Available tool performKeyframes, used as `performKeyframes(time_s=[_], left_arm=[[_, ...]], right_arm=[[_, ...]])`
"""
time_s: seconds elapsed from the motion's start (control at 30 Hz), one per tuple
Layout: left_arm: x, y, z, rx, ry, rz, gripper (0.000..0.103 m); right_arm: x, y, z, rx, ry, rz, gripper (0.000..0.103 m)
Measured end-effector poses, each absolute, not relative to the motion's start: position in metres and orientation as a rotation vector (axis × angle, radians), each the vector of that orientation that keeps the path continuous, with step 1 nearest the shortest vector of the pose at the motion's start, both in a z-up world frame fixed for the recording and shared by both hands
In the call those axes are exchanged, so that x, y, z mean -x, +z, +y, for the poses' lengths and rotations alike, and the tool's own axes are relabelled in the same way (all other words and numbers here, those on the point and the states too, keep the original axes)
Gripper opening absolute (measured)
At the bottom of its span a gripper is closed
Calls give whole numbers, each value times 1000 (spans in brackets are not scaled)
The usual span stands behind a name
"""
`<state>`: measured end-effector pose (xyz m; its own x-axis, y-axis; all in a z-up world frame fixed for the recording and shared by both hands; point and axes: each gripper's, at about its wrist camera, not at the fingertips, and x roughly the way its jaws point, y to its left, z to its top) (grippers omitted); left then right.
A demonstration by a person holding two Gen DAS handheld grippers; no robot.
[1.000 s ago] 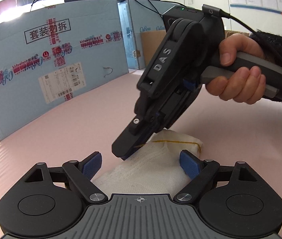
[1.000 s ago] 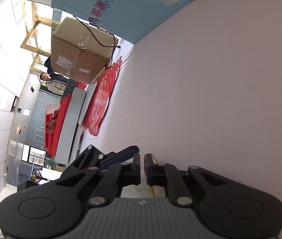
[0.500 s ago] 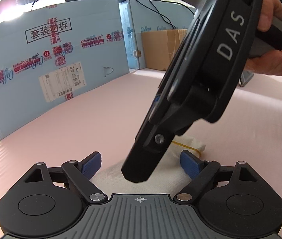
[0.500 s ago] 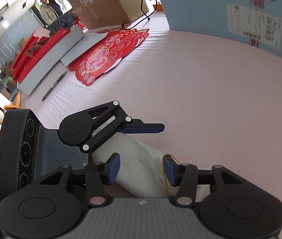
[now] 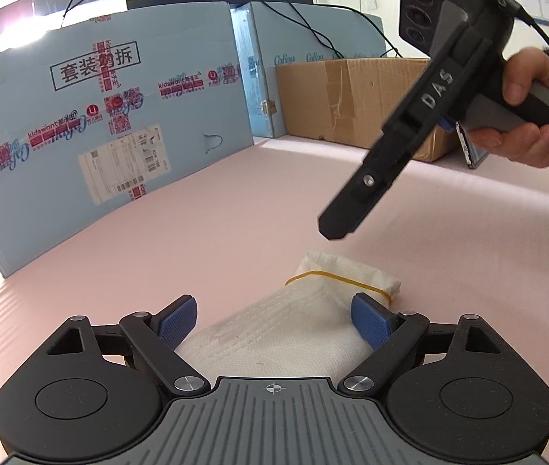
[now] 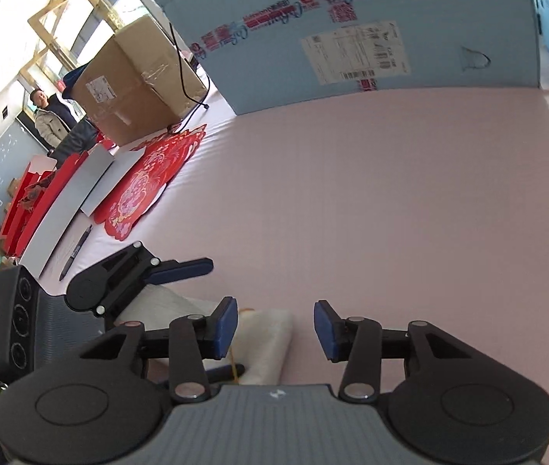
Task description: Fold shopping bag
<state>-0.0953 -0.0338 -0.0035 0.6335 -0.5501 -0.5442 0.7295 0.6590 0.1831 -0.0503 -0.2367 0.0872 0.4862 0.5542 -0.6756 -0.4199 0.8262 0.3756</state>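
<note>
- Shopping bag (image 5: 274, 333): white, textured, folded into a compact bundle, lying flat on the pink table surface (image 5: 235, 224). A yellow rubber band (image 5: 336, 279) circles its far end.
- Left gripper (image 5: 274, 319): jaws spread wide. The bag lies between the two blue pads (image 5: 369, 321), its near part running back under the gripper body; whether either pad touches the fabric cannot be told.
- Right gripper (image 6: 274, 327): jaws part-way apart and closing, with bare table between them. In its own view the banded end of the bag sits just beside and partly behind the left-hand pad. Seen from the left wrist, the tool hangs in the air beyond the left gripper's jaws, tip pointing down toward the bag's far end, clear of it.
- Right hand (image 5: 526, 116): wrapped round the grey handle of the right gripper, dark fuzzy sleeve at the wrist.
- Blue printed carton (image 5: 100, 116): upright, well beyond the left jaws.
- Brown cardboard box (image 5: 352, 100): beside the blue carton, behind the right gripper.
- Red paper cut-out (image 6: 150, 182): flat on the table, far left of the right jaws; a pen (image 6: 75, 252) lies near it.
</note>
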Motion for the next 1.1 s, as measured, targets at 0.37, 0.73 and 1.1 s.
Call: performKeyframes(time_s=[0.37,0.73,1.1], left_arm=[[91,-2,-27,-383,-748,496,90],[86,2,-19,-309,-859,515,91],[124,26,-24,-404,-596,374,94]], right_arm=[[66,60,-226,-8,746,704,50],[96,48,-259,-261,748,709,18],[116,32,-264,-340,710,655,20]])
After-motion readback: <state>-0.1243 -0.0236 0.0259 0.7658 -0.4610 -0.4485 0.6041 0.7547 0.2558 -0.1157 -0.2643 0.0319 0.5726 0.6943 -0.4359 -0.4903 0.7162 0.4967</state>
